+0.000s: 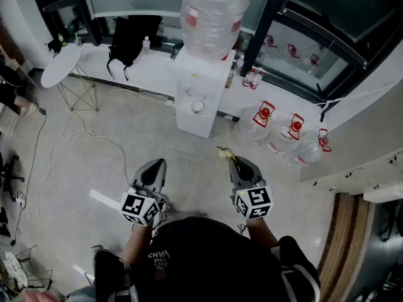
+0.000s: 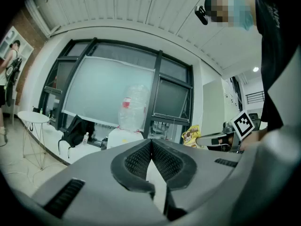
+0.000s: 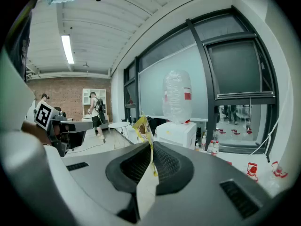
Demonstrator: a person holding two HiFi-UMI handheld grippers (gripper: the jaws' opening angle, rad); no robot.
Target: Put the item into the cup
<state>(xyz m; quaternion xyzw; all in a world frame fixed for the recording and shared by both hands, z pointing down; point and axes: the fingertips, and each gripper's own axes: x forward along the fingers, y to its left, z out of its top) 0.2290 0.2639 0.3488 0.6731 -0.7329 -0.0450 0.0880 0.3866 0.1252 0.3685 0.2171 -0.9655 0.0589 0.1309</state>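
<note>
Looking steeply down in the head view, you have open pale floor (image 1: 164, 134) ahead of both grippers, with loose cables (image 1: 82, 128) trailing across its left part. At far left a round white table (image 1: 60, 63) stands on thin legs. Near it a black backpack (image 1: 129, 39) slumps on the low white ledge (image 1: 151, 71) under the windows.

Your left gripper (image 1: 157, 165) points forward, jaws shut tip to tip with nothing between them. Its own view shows the ribbed pads (image 2: 136, 161) meeting.

Straight ahead a white water dispenser (image 1: 200, 87) stands against the ledge, with a big clear bottle (image 1: 214, 11) upended on top. A small round pale thing (image 1: 198, 107) sits in its front recess, too small to tell whether it is a cup.

Your right gripper (image 1: 239, 162) is clamped on a yellow packet (image 1: 224, 152). The packet sticks out past the jaw tips, above the floor and well apart from the dispenser. The right gripper view shows it pinched edge-on between the pads, with its lower edge hanging into the gap. The left gripper view shows its flat face instead, yellow with brown, the print unreadable.

Further right, clear water jugs (image 1: 264, 121) with red labels crowd the space beside the dispenser, narrowing the room there. Only the right gripper view shows people (image 3: 96, 108) far back by a brick wall (image 3: 70, 91). Your own body fills the bottom of the head view and hides the floor at your feet.
</note>
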